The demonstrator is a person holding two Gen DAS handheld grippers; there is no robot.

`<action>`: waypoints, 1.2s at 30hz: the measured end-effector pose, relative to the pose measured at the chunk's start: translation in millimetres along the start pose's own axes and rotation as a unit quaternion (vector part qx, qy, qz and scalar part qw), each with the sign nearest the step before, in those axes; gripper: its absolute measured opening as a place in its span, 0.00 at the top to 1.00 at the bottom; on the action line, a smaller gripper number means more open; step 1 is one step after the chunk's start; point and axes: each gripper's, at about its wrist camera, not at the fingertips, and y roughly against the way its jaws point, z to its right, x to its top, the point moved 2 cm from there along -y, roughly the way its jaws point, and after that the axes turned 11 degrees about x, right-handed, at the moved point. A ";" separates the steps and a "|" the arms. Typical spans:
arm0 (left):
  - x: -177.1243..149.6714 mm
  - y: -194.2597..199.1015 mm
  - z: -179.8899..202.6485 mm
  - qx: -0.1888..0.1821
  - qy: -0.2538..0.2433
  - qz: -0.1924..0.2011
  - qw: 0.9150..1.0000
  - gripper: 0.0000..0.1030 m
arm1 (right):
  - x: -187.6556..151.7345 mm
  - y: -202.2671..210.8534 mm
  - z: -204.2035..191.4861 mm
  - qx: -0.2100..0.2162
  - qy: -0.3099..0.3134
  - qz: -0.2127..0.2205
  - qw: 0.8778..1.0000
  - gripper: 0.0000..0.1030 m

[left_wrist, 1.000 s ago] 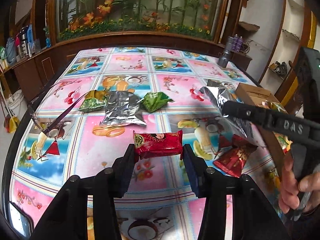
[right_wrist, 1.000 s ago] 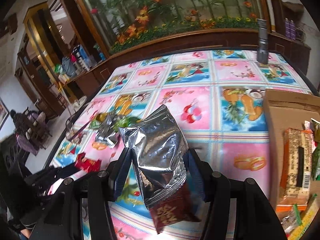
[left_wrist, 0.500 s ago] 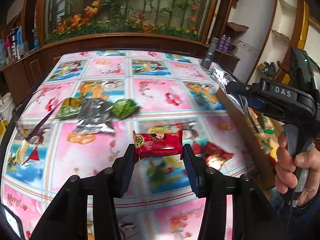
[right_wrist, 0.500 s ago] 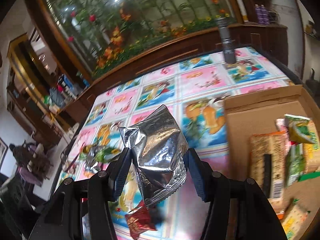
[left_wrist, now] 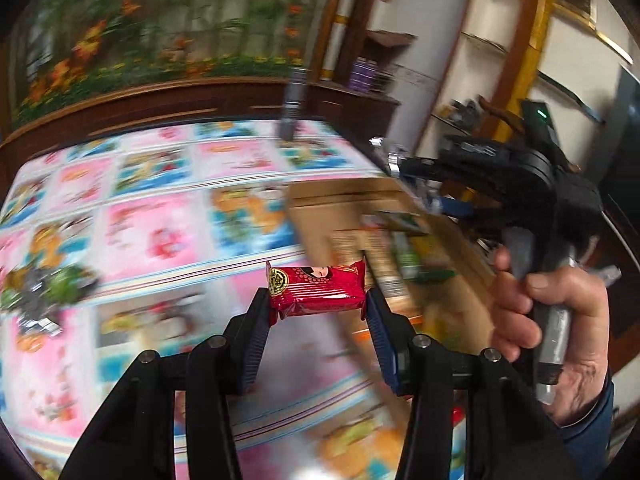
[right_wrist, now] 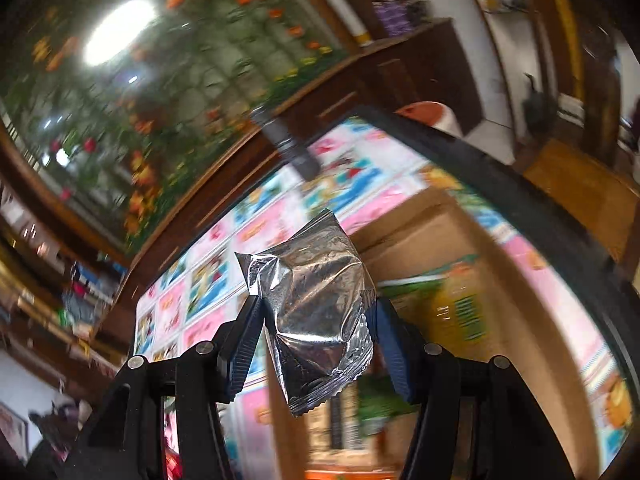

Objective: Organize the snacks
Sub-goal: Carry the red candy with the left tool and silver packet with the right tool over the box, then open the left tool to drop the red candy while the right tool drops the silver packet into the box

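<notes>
Both tools have swung away from the scattered snacks toward the box since a second ago, each carrying its packet along. Left tool (left_wrist: 318,306) grips a red rectangular foil snack bar with a gold round emblem (left_wrist: 316,289) crosswise by its ends, clear of the bench with the pink and blue picture-tile cloth (left_wrist: 152,236). At about one o'clock from it sits the open brown cardboard box (left_wrist: 320,208), blurred packets inside it. At three o'clock a hand (left_wrist: 556,320) holds the handle of the right tool (left_wrist: 394,168), which reaches over the box's far edge. At nine o'clock a blurred cluster of silver and green packets (left_wrist: 40,292) lies on the cloth.

Right tool (right_wrist: 316,328) is clamped on a crumpled silver foil snack bag (right_wrist: 316,312), held upright above the bench. The cardboard box (right_wrist: 420,236) lies from two to five o'clock of it. At twelve o'clock a dark grey cylinder (right_wrist: 288,144) stands on the bench's far side.
</notes>
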 end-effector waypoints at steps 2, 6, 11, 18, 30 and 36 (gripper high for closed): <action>0.3 -11.6 27.8 -0.016 -0.018 -0.007 1.000 0.55 | 7.5 6.4 13.1 -0.009 -0.012 0.003 1.000 0.41; -8.3 -30.5 55.8 -0.029 -0.037 -0.027 0.999 0.55 | 16.7 10.9 33.6 -0.031 -0.032 0.001 0.999 0.41; -19.1 -44.1 62.9 -0.032 -0.044 -0.046 0.997 0.55 | 16.1 3.7 39.6 -0.049 -0.033 -0.015 0.998 0.41; -25.1 -49.8 70.5 -0.039 -0.057 -0.056 0.996 0.54 | 11.5 -4.3 46.0 -0.069 -0.036 -0.026 0.997 0.41; -28.0 -50.0 71.5 -0.042 -0.064 -0.054 0.996 0.52 | 10.0 -6.8 42.5 -0.084 -0.031 -0.034 0.995 0.39; -27.7 -50.4 71.7 -0.044 -0.064 -0.055 0.995 0.49 | 11.0 -3.8 41.6 -0.089 -0.029 -0.030 0.995 0.38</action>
